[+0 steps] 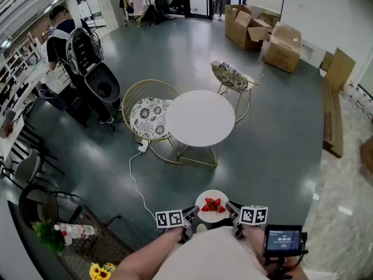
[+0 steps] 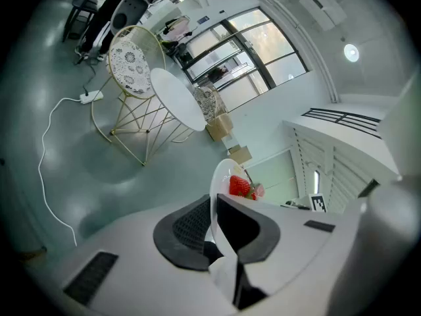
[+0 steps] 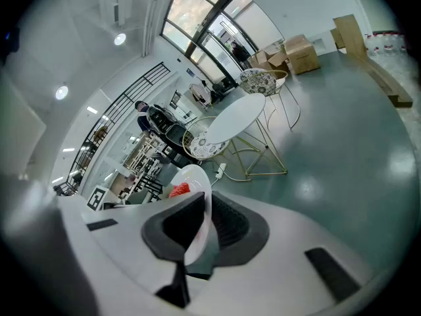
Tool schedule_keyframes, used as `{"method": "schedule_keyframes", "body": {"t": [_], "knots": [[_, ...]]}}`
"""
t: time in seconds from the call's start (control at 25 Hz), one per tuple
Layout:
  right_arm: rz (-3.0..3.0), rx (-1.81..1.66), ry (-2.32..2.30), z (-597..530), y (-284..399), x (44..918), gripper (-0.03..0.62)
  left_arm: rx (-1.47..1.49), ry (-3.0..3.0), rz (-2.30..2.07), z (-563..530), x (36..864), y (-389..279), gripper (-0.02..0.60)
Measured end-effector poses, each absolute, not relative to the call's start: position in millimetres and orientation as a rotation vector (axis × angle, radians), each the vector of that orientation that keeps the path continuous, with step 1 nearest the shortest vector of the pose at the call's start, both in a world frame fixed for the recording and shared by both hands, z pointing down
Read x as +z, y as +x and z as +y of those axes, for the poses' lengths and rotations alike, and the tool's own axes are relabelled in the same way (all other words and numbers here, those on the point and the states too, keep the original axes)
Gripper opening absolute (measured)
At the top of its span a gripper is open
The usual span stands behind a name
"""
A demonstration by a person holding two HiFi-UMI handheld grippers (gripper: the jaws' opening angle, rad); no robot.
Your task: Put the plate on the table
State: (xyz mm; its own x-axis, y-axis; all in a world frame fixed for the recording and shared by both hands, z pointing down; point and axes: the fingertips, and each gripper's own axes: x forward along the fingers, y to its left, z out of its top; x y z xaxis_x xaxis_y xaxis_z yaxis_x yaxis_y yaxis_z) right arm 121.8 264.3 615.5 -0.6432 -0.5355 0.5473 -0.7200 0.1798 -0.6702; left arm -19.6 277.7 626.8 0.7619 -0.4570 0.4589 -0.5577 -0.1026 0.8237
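Note:
A white plate [image 1: 205,215] with several strawberries [image 1: 213,205] on it hangs level above the floor, close in front of me. My left gripper [image 1: 187,222] is shut on the plate's left rim and my right gripper [image 1: 233,219] is shut on its right rim. In the left gripper view the plate [image 2: 221,176] runs edge-on between the jaws of the left gripper [image 2: 213,232], strawberries [image 2: 241,187] beyond. The right gripper view shows the plate [image 3: 195,178] pinched likewise in the right gripper [image 3: 205,224]. The round white table [image 1: 200,117] stands a few steps ahead, its top bare.
A gold wire chair with a patterned cushion [image 1: 149,117] stands left of the table, another chair [image 1: 232,78] behind it. A white cable [image 1: 135,182] and power strip lie on the floor. A stroller [image 1: 93,69] and a person [image 1: 57,37] stand far left. Cardboard boxes [image 1: 262,32] at the back.

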Motion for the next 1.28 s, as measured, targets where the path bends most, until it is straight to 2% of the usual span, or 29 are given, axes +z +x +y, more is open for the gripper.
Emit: {"method": "schedule_keyframes", "body": {"t": [0.28,1.28], "knots": [[-2.254,1.438,1.267,324,140,608,0.043,0.096,1.754,-0.782,335,619,-3,0.035],[-2.341,1.385,1.194,323,144,606,0.043,0.075,1.75,-0.839,344,625,1,0.035]]}}
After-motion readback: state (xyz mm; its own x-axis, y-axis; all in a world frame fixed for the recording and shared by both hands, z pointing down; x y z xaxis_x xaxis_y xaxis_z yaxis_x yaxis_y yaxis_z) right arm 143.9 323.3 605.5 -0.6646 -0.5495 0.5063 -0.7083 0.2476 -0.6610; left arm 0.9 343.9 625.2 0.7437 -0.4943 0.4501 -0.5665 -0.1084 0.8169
